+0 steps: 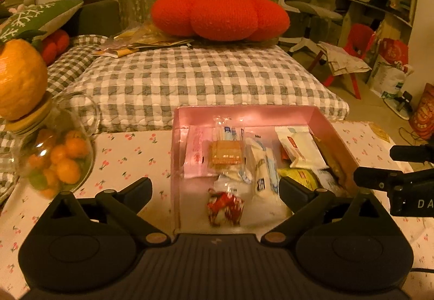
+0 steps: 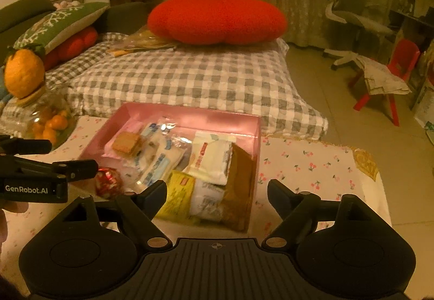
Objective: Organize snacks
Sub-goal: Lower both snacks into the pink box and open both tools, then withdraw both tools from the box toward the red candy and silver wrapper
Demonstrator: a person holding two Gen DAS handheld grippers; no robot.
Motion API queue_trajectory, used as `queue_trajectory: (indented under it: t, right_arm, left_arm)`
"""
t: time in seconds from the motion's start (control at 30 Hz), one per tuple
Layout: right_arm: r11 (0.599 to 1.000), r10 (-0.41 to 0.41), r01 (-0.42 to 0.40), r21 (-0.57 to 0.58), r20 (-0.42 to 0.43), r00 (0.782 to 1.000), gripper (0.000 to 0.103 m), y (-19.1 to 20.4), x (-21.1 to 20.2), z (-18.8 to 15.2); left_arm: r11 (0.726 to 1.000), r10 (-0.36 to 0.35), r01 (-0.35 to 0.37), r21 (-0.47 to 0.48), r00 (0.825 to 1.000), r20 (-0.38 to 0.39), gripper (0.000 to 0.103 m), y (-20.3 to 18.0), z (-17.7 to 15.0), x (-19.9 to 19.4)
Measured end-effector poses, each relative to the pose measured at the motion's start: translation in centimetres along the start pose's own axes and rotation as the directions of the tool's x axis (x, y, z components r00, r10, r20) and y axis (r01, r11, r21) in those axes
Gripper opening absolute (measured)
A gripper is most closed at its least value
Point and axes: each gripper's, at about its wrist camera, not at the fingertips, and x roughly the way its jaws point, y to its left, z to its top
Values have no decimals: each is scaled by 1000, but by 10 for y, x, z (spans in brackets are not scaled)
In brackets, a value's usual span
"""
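With the left gripper [image 1: 214,188] and right gripper [image 2: 217,194] both spread wide and empty, either could have knocked the round glass jar of orange candies [image 1: 54,153], at nine o'clock of the shallow pink cardboard box [image 1: 244,112], off the table.

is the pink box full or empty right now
Partly full. The pink box holds several wrapped snacks, including a red-wrapped candy, and some pink floor shows between them.

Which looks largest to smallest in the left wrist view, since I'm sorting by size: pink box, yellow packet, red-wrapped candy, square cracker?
1. pink box
2. red-wrapped candy and square cracker look alike, and the candy is nearer the camera, so unranked.
The yellow packet is partly hidden, so its rank is unsure.
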Motion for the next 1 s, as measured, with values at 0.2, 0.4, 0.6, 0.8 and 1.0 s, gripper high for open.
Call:
queue_trajectory:
  t: [0.2, 0.4, 0.6, 0.8, 1.0]
  right_arm:
    - [999, 18, -18, -32, 1, 1000, 90, 14, -20, -12]
    - [998, 39, -39, -48, -1, 999, 92, 29, -36, -25]
    - [997, 54, -54, -51, 3, 999, 96, 39, -46, -41]
    - [997, 53, -53, -48, -1, 999, 97, 42, -47, -62]
    - [996, 55, -55, -72, -3, 998, 97, 51, -43, -81]
  left_arm:
    - [999, 12, -12, 36, 1000, -1, 102, 2, -15, -19]
    - [1000, 7, -7, 21, 1000, -13, 102, 12, -28, -33]
    - [1000, 10, -10, -2, 1000, -18, 102, 21, -44, -44]
    - [1000, 13, -13, -1, 1000, -12, 102, 23, -62, -45]
    - [998, 6, -10, -54, 997, -76, 102, 28, -71, -39]
